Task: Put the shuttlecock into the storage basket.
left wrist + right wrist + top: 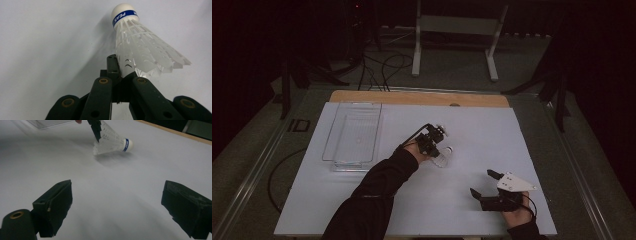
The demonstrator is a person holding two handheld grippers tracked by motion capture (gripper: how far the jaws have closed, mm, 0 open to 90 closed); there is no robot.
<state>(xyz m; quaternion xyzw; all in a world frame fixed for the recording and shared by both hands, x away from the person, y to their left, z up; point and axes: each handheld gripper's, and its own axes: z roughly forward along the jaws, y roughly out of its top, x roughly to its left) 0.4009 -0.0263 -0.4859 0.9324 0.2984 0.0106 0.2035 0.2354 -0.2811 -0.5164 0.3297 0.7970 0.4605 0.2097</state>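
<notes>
Partly hidden: shuttlecock skirt edge behind clamped left tool.

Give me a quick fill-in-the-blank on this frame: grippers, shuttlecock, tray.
1. The left hand-held gripper is shut on the skirt of the white plastic ____ with a blue band.
2. The right hand-held gripper rests with its jaws ____.
3. The clear plastic tray on the white table holds ____ shuttlecocks.
4. The shuttlecock's round cork tip points ____ from the left gripper.

Missing words: shuttlecock; open; no; away
</notes>
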